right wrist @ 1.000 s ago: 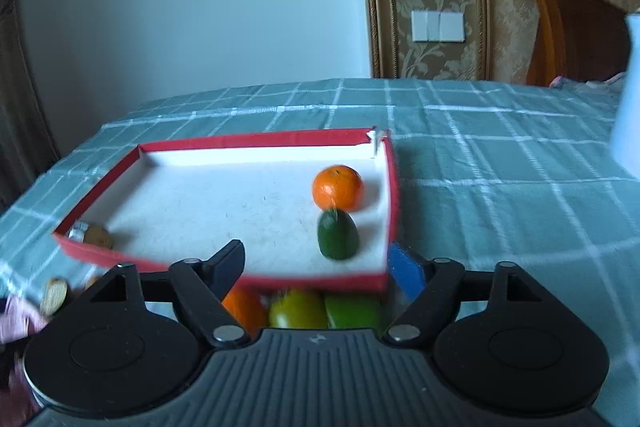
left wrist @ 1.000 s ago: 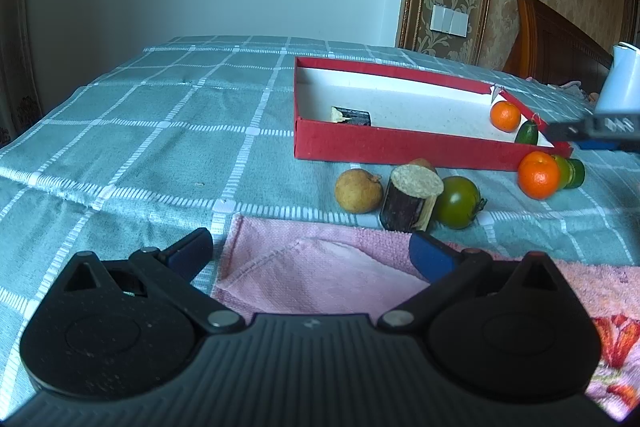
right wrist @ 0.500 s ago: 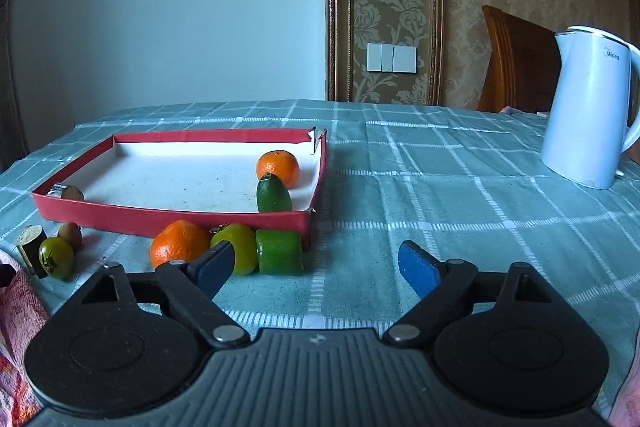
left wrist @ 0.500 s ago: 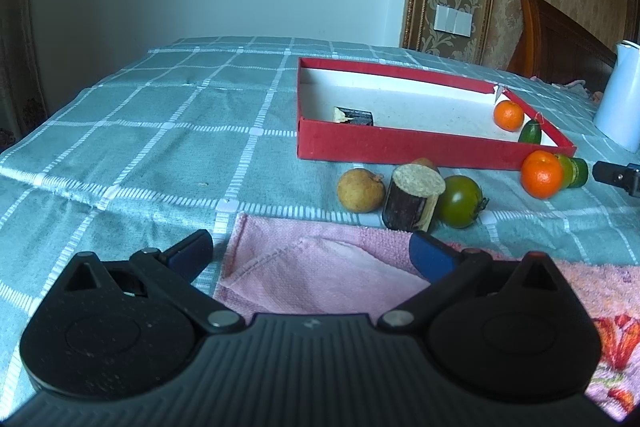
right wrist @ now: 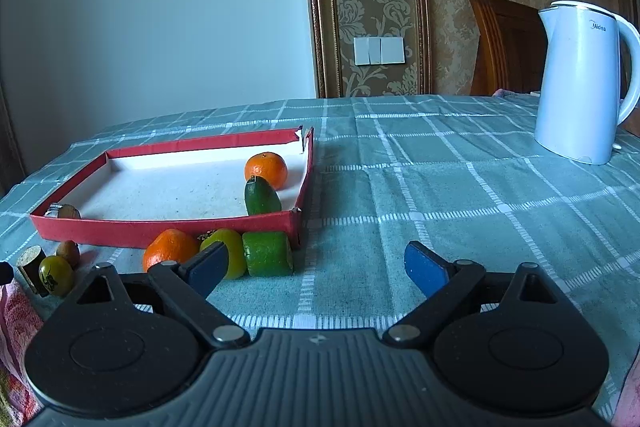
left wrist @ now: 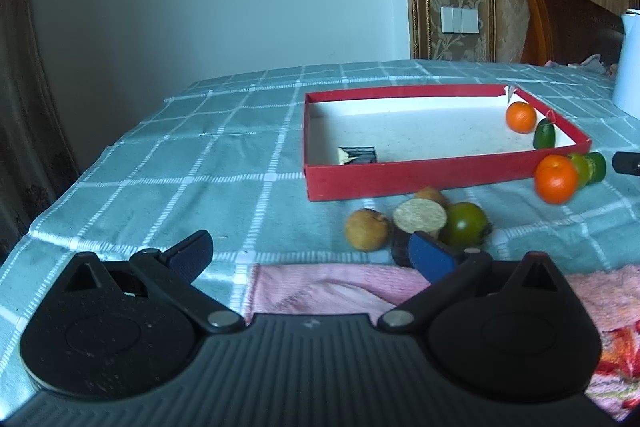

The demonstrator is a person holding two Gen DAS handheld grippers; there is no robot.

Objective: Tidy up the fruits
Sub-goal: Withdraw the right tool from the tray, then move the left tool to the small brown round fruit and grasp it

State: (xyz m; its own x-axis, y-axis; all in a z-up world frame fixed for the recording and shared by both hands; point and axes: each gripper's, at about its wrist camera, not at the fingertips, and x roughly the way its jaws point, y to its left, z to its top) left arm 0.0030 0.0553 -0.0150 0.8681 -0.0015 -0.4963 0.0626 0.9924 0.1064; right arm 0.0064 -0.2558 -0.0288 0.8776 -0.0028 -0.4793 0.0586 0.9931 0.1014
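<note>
A red tray (left wrist: 440, 175) with a white floor holds an orange (left wrist: 520, 117), a dark green fruit (left wrist: 544, 133) and a dark cut piece (left wrist: 358, 155). In front of it lie a brown fruit (left wrist: 367, 229), a cut stump piece (left wrist: 419, 217) and a green tomato (left wrist: 466, 225). By the tray's near right corner sit an orange (right wrist: 170, 249), a yellow-green fruit (right wrist: 232, 251) and a green block (right wrist: 267, 253). My left gripper (left wrist: 310, 251) is open and empty over a pink towel (left wrist: 340, 287). My right gripper (right wrist: 316, 265) has its jaws opening, with nothing between them, right of the green block.
A white kettle (right wrist: 580, 83) stands at the far right on the checked tablecloth (right wrist: 440, 187). A wooden chair back (right wrist: 504, 43) rises behind the table. The table's left edge (left wrist: 48, 211) drops off near my left gripper.
My right gripper has drawn back from over the tray to the cloth beside it, and its jaws have widened. My left gripper has shifted slightly, so the fruits sit nearer its right finger.
</note>
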